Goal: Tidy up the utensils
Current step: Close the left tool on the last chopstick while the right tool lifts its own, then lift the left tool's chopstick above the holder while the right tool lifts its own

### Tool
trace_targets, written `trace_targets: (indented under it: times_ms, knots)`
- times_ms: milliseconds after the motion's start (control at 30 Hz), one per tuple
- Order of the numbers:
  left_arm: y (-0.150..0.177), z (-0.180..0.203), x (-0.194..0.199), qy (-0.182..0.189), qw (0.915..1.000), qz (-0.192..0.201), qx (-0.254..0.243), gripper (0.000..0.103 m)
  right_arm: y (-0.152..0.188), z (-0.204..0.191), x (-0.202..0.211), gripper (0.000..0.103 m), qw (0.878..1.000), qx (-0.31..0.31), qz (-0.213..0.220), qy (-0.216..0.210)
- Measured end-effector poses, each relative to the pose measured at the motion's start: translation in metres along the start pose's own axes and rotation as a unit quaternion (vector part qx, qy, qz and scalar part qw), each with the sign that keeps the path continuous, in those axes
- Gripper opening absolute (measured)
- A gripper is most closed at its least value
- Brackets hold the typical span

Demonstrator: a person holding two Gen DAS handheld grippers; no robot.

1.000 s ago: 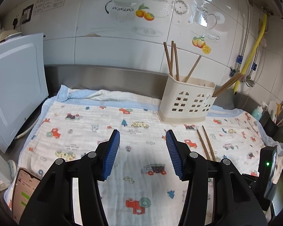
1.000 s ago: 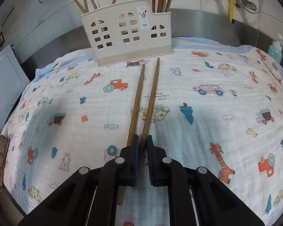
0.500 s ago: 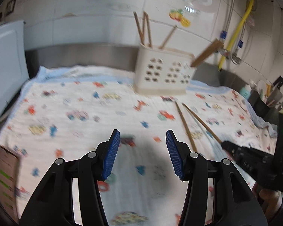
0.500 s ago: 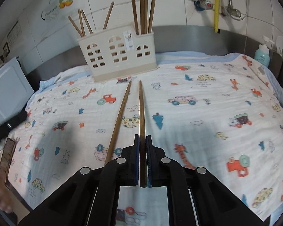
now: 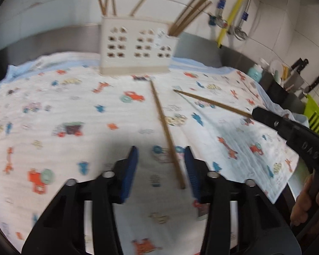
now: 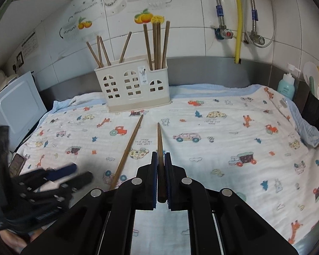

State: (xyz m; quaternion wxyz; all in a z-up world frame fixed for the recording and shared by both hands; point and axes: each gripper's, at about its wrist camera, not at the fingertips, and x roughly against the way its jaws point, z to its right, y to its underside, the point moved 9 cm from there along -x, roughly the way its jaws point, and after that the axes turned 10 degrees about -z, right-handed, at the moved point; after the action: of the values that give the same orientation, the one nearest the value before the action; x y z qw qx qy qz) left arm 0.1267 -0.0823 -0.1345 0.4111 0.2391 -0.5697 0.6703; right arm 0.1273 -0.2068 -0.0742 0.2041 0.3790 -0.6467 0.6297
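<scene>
- wooden chopstick [image 6: 160, 148], slim and tapered, sits clamped in your right gripper [image 6: 160, 178], lifted off the cloth [image 6: 223, 159].
- your left gripper [image 5: 161, 170] is closing around the second chopstick [image 5: 165, 127], ribbed blue pads [image 5: 129, 170] not touching.
- perforated cream plastic holder [image 6: 136, 85] stands behind.

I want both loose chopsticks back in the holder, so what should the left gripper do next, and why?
Probably finish closing the left gripper on the chopstick lying on the cloth. That chopstick's near end already sits between the closing fingers, close to the right one, not yet pinched. The right gripper already clamps the other chopstick, so both could then go to the holder.
</scene>
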Motion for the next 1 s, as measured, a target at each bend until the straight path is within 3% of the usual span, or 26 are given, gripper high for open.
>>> trace_targets:
  times_ms: [100,200,533,667,767,1000]
  knots:
    - [0.002,0.007,-0.016,0.011,0.9998,-0.017,0.005,0.023,-0.003,0.005,0.005,0.006,1.000,0.000,0.005,-0.002]
    - [0.001,0.012,-0.029,0.011,0.9995,-0.027,0.008,0.018,-0.004,0.009,0.007,0.006,1.000,-0.002,0.007,-0.006]
    - [0.000,0.018,-0.050,-0.017,0.9988,-0.046,0.009,0.017,-0.005,0.012,0.006,0.007,1.000,0.004,0.008,-0.009]
    - [-0.001,0.019,-0.053,-0.041,0.9980,-0.047,0.007,0.016,-0.006,0.012,0.006,0.007,1.000,0.005,0.009,-0.010]
    - [-0.002,0.021,-0.054,-0.070,0.9966,-0.044,-0.001,0.010,-0.006,0.012,0.007,0.007,1.000,0.005,0.009,-0.010]
    - [-0.007,0.010,-0.045,-0.047,0.9975,-0.051,0.016,0.007,-0.011,0.011,0.013,0.007,1.000,0.014,0.015,-0.008]
